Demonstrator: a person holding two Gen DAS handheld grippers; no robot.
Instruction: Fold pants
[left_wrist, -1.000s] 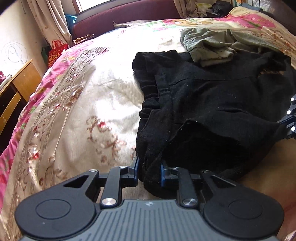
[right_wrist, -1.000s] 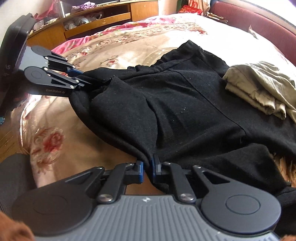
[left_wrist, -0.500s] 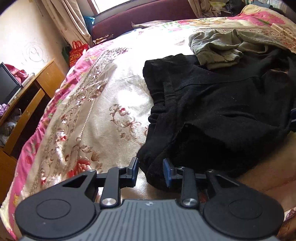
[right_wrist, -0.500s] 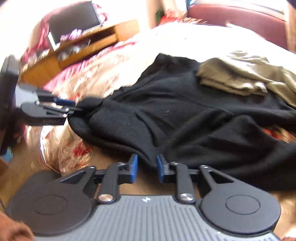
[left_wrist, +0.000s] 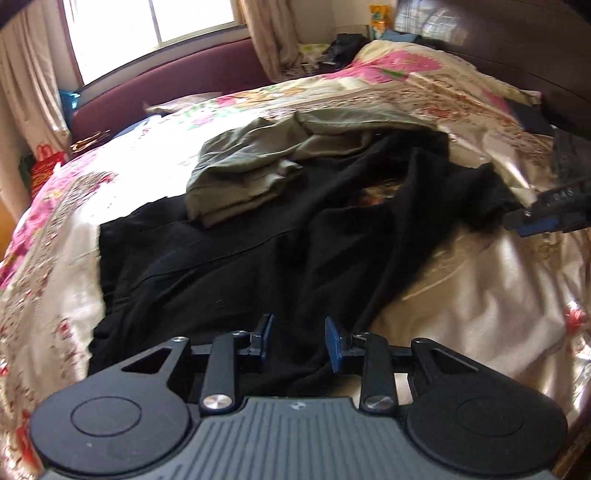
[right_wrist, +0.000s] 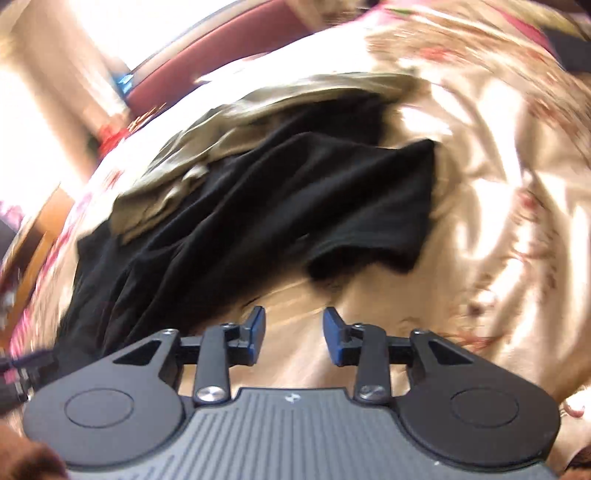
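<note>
Black pants (left_wrist: 258, 258) lie spread across the flowered bedspread (left_wrist: 480, 295), one leg end (right_wrist: 388, 206) reaching right. My left gripper (left_wrist: 298, 341) hovers over the near edge of the pants with its jaws apart; black cloth shows below the gap, and the pads do not press on it. My right gripper (right_wrist: 293, 338) is over bare bedspread just short of the pants, its jaws opening with nothing between them. In the left wrist view the right gripper (left_wrist: 528, 221) shows at the right edge beside the leg end. The right wrist view is blurred.
A crumpled olive garment (left_wrist: 251, 173) lies on the far part of the pants, also seen as the olive garment (right_wrist: 166, 192). A maroon headboard (left_wrist: 166, 96) and window stand behind the bed. A red bag (left_wrist: 44, 170) sits at the left.
Both grippers let go of the pants' near edge and opened. The left swung right along the pants. The right rolled and moved off to the leg end, over bare bedspread.
</note>
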